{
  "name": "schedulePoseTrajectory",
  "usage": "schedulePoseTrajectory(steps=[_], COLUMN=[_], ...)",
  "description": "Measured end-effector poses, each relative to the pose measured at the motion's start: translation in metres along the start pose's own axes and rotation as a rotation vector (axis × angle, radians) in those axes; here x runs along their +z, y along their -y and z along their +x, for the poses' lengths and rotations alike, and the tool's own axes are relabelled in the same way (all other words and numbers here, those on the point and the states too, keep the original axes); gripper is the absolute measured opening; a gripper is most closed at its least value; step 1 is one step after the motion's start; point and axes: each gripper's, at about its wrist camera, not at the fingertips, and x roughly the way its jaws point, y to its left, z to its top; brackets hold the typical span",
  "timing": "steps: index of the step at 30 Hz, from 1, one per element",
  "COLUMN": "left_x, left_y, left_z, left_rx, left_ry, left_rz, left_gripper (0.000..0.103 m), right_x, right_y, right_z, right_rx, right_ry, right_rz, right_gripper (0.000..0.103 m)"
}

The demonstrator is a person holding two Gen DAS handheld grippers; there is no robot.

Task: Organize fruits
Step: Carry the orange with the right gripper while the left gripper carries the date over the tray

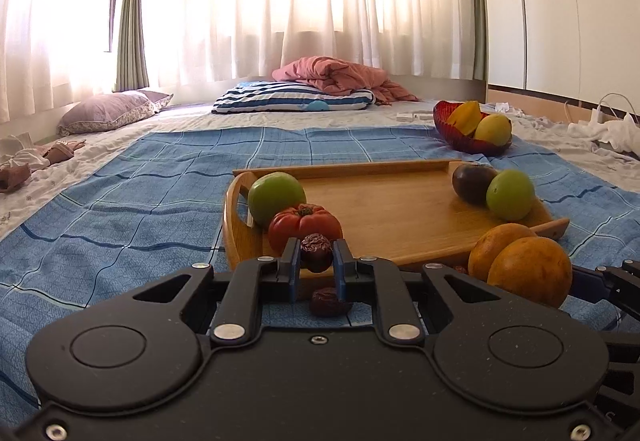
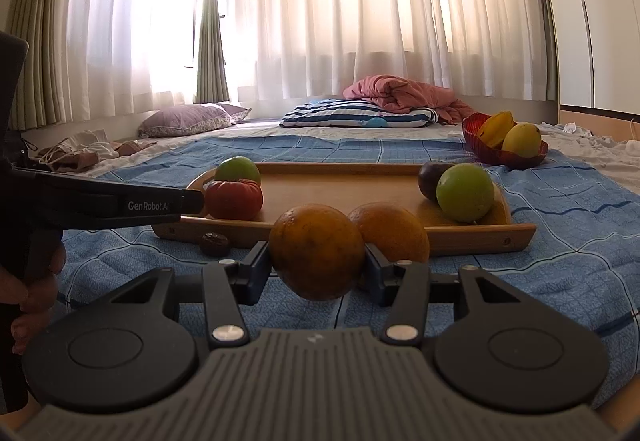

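Two grippers busy here: left gripper [image 1: 317, 259] is pinching a wrinkly dried date [image 1: 316, 252], right gripper [image 2: 316, 261] is clamped on an orange [image 2: 316, 251]. Both hover by the wooden tray [image 1: 392, 209] on the bed's blue blanket [image 1: 140, 201]. Another date [image 1: 329, 303], I think, lies on the blanket.

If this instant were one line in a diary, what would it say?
left gripper: shut on dried date | right gripper: shut on orange | wooden tray: two green fruits, tomato, dark fruit
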Motion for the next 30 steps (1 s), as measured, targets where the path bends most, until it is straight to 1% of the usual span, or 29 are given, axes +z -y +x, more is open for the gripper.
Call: schedulePoseTrajectory(steps=[10,16,22,30], left_x=[0.022,0.042,0.062,0.087], left_y=[0.001,-0.003,-0.015,-0.034], left_z=[0.001,0.007,0.019,0.04], left_rx=[-0.011,-0.011,-0.017,-0.018], left_ry=[0.039,0.057,0.058,0.054], left_rz=[-0.003,0.005,-0.022,-0.03], left_gripper=[0.017,0.016,0.016,0.016], right_x=[0.023,0.038,0.053,0.08], right_y=[0.01,0.025,0.044,0.067], right_z=[-0.003,0.004,0.015,0.031], right_rx=[-0.017,-0.039,-0.074,-0.096], right_ry=[0.068,0.084,0.088,0.107], right_rz=[0.012,0.044,0.07,0.1], right_gripper=[0.053,0.053,0.053,0.053])
